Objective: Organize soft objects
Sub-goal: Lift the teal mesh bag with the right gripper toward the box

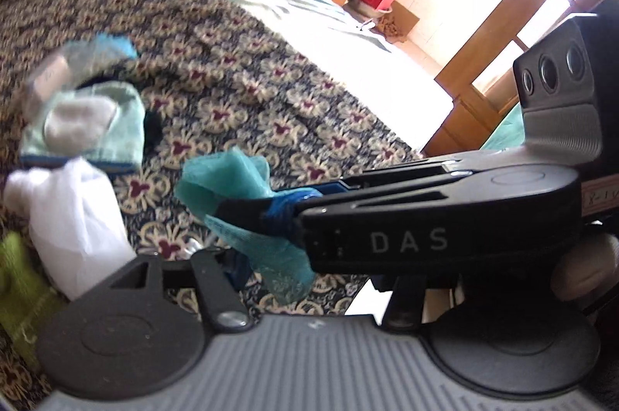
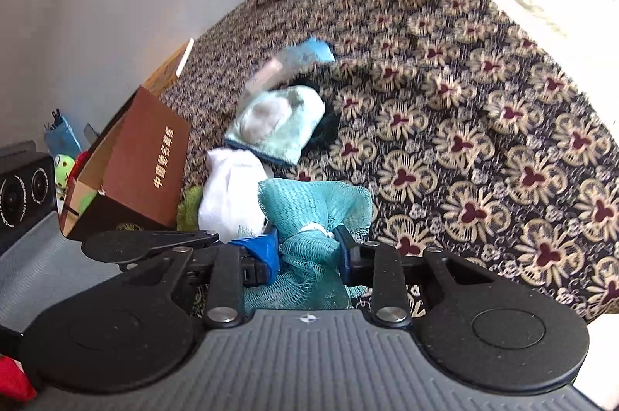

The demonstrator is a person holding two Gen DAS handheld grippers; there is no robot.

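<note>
One teal mesh pouf (image 2: 309,214) is sitting pinched between the right gripper (image 2: 307,248)'s narrowed jaws, left gripper (image 1: 232,256) jaws' state unclear, one white cloth (image 2: 232,194) lying beside.

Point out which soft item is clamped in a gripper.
The teal mesh puff, pinched in the right gripper; the white bundle and pale green towel lie loose.

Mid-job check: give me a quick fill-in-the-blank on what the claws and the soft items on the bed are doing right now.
1. The right claw is shut on the teal ____ pouf.
2. The white cloth bundle lies on the ____ bedspread.
3. The brown box stands ____ of that bundle in the right wrist view.

Missing: mesh; floral; left
</note>
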